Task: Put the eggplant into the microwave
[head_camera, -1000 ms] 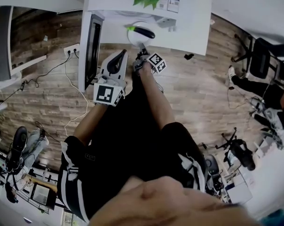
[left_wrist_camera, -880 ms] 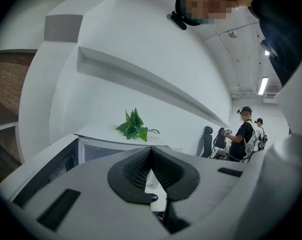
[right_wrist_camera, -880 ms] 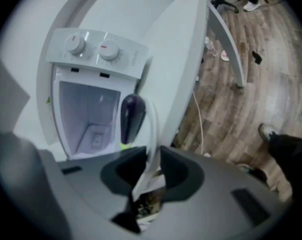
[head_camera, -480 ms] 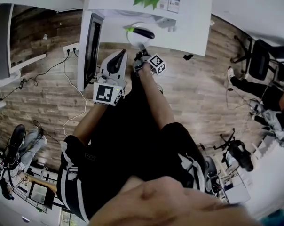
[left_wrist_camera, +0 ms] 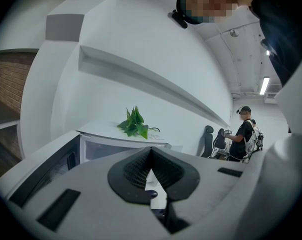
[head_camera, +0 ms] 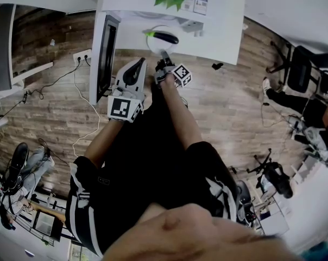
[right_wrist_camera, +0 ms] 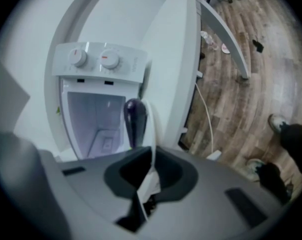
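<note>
Eggplant point(right_wrist_camera: 135, 120) lies lengthwise on a white plate point(right_wrist_camera: 152, 134). The right gripper point(right_wrist_camera: 152, 151) has just been closing its jaws on that plate's near rim, and the thin white edge is now pinched between the pads. Taking the plate rather than the vegetable looks deliberate: the rim gives the narrow jaws a firm, flat hold, and the smooth round eggplant need not be squeezed at all. The gripper is rolled so its jaws lie across the rim, which suits sliding or lifting the plate level. Whether the plate has left the white table point(head_camera: 224, 31) cannot be told. Directly beyond it the microwave point(right_wrist_camera: 98, 59) shows an open, bare cavity point(right_wrist_camera: 98, 126), so the load already points where it must go. The door point(head_camera: 106, 53) stands swung out to the left of the plate. Beside the door, the left gripper point(left_wrist_camera: 151, 151) hangs with jaws together on nothing, probably held back to leave the path free.
</note>
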The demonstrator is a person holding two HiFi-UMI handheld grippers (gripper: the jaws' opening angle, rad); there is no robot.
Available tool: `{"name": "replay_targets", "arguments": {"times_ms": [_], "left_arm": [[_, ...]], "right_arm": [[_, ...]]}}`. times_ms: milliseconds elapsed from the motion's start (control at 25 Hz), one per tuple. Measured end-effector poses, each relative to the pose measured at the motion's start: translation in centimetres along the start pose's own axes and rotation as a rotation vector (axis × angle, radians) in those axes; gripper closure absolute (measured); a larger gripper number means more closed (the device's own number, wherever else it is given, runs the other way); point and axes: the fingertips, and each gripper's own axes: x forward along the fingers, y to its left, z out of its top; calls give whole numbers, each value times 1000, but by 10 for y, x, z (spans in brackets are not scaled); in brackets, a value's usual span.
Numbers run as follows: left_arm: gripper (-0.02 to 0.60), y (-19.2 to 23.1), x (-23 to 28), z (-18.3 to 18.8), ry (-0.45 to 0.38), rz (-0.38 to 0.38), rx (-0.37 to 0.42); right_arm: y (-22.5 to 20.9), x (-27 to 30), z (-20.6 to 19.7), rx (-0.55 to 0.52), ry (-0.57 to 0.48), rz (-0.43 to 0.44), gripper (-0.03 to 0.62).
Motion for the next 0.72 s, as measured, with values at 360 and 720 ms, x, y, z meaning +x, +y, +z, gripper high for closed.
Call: {"name": "replay_targets", "arguments": {"times_ms": [360, 720], "left_arm": [[552, 1, 1, 1, -8, -13, 17], [552, 3, 2, 0, 7, -4, 5]], "right_arm": [[5, 1, -1, -2, 11, 55, 554], [6, 1, -2, -18, 22, 104, 556]]}}
